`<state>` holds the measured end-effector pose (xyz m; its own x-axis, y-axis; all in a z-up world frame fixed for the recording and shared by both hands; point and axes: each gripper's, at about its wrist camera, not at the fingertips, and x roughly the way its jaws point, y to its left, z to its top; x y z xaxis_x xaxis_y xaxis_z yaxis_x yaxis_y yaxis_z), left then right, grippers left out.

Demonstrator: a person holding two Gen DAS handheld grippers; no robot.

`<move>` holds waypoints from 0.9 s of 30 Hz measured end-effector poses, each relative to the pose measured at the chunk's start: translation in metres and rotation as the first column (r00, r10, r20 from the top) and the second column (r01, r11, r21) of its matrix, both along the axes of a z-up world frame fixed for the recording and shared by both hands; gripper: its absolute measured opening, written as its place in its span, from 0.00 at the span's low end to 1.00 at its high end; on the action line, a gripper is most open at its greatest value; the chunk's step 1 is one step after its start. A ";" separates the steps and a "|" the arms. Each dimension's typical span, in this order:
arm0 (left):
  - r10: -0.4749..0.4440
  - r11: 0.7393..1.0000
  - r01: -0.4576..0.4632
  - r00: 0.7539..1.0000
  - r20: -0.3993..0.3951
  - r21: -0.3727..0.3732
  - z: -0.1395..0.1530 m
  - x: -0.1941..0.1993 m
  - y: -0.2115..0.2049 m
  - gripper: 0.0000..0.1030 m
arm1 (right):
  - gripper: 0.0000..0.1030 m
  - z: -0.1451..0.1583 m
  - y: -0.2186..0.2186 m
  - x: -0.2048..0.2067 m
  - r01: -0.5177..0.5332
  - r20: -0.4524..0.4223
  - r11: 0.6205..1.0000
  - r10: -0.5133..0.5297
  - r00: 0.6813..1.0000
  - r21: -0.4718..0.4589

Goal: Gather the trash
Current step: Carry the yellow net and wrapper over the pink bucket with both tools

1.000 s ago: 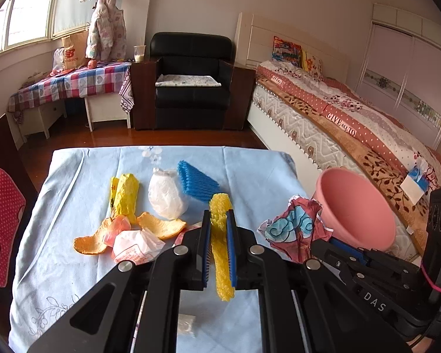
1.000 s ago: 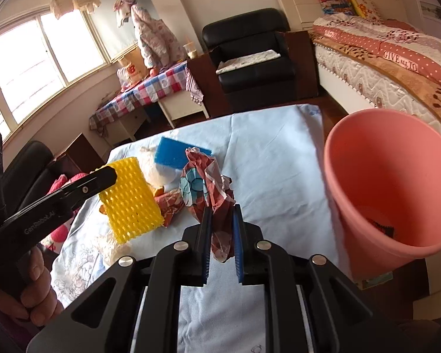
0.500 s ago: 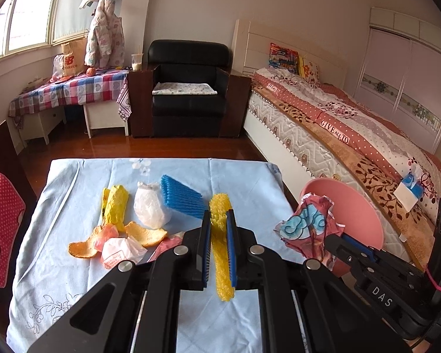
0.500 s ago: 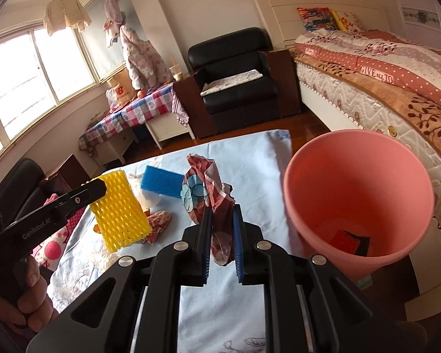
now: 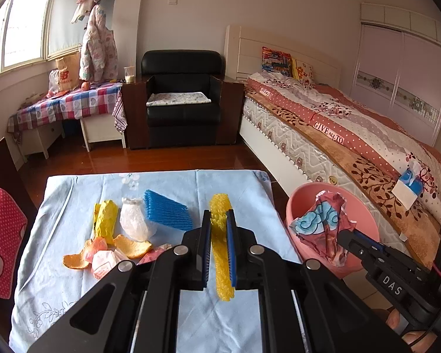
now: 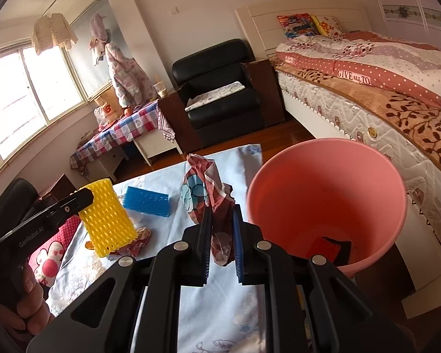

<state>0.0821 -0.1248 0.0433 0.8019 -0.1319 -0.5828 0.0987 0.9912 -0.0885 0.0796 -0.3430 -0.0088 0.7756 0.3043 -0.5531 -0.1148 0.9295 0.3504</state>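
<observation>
A: Bedroom; table under blue cloth. Left view?

B: My left gripper is clamped on the yellow foam net. Peels, blue net lie behind.

A: Right view?

B: My right gripper pinches the crumpled wrapper beside the pink bin. Step: carrying. Next, I judge: over the rim, then let go.

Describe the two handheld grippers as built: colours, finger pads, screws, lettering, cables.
Both are matte black plastic with angular arms and silver screw heads. The left gripper and right gripper have blue ribbed pads inside the fingers. Seen from the side, the left one reads "GenRobot.AI" in white, the right one "DAS". A pink cable runs beside the right gripper's body.
</observation>
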 end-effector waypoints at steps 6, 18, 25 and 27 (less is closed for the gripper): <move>-0.016 1.000 0.015 1.000 0.011 0.020 0.002 0.000 -0.014 0.09 | 0.13 0.000 -0.013 0.000 0.028 0.006 1.000 -0.028 1.000 0.013; -0.070 0.996 0.069 0.997 0.020 0.048 0.002 0.009 -0.049 0.09 | 0.13 -0.004 -0.045 0.000 0.094 0.004 0.995 -0.094 0.996 0.026; -0.115 0.992 0.113 0.993 0.020 0.051 0.000 0.018 -0.073 0.09 | 0.13 -0.009 -0.062 0.001 0.136 -0.001 0.990 -0.136 0.991 0.023; -0.130 0.990 0.129 0.991 0.018 0.056 -0.002 0.021 -0.084 0.09 | 0.13 -0.010 -0.067 0.002 0.149 -0.004 0.989 -0.149 0.989 0.021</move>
